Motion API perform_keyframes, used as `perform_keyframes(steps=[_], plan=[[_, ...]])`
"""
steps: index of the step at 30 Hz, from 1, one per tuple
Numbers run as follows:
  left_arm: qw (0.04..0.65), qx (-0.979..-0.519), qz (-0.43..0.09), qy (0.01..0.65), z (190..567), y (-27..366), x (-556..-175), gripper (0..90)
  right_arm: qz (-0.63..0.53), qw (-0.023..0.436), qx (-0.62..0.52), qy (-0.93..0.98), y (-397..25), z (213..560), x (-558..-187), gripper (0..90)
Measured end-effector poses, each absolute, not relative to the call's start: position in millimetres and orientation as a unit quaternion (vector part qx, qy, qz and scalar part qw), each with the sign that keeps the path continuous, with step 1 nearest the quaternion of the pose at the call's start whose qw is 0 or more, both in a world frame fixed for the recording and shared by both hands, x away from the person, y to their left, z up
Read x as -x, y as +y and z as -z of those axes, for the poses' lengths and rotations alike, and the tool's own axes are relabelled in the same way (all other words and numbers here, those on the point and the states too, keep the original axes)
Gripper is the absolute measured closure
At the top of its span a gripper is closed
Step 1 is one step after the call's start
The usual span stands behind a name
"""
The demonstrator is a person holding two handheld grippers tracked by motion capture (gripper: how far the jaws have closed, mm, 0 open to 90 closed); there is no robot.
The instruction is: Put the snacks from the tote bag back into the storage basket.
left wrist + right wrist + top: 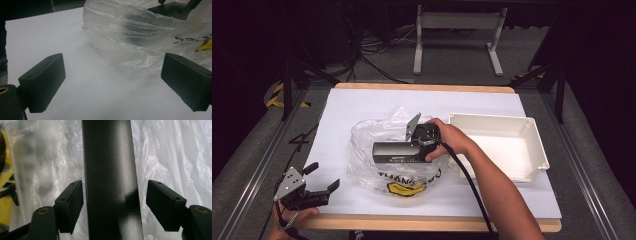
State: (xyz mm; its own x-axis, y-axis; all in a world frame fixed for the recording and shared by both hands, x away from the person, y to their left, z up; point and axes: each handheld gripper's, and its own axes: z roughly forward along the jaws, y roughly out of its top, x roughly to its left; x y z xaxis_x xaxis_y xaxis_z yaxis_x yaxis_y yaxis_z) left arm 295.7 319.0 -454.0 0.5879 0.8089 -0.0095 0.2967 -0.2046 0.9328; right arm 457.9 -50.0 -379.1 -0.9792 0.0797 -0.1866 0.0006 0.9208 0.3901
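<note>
I have the right hand-held gripper (424,137) over the middle of the worktop (342,107), sitting at the right end of a long black box (397,151) that lies on top of a crumpled clear plastic bag (367,135). The box's long axis runs left to right across the worktop, and in the right gripper view it runs straight up the frame between my jaws, so the right hand-held gripper (114,197) is lined up along the length of the black box (110,170), not across it. The jaws stand open on either side of it: the left pad is just beside the box's edge, the right pad is clearly apart, and I cannot tell whether the left one is actually touching. Nothing is clamped yet.

My left hand-held gripper (322,186) is at the near left corner of the worktop, jaws wide and holding nothing, pointing right and away toward the plastic bag (140,30). It is well apart from the box, so the right one is by far the nearer.

A white tray (532,150) stands to the right of the bag, just beyond my right hand.

I judge the next move is to close the right jaws across the box's narrow width; the slippery bag beneath could shift as I do.
</note>
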Motion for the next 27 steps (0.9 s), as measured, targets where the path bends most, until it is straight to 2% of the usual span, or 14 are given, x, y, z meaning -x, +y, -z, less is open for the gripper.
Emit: perform_keyframes(steps=[6,14,27], plan=[[0.511,-0.730,-0.252,0.377,454.8,319.8,-295.3,6.4,-0.183,0.090,-0.018,0.979,-46.4,383.9,-463.6,29.7],[0.510,-0.731,-0.252,0.378,454.9,320.0,-296.0,6.4,-0.158,0.074,0.006,0.985,-37.1,389.5,-465.2,39.1],[0.509,-0.732,-0.251,0.377,454.4,319.9,-295.8,6.4,-0.148,0.069,0.022,0.986,-34.8,386.8,-465.4,42.6]])
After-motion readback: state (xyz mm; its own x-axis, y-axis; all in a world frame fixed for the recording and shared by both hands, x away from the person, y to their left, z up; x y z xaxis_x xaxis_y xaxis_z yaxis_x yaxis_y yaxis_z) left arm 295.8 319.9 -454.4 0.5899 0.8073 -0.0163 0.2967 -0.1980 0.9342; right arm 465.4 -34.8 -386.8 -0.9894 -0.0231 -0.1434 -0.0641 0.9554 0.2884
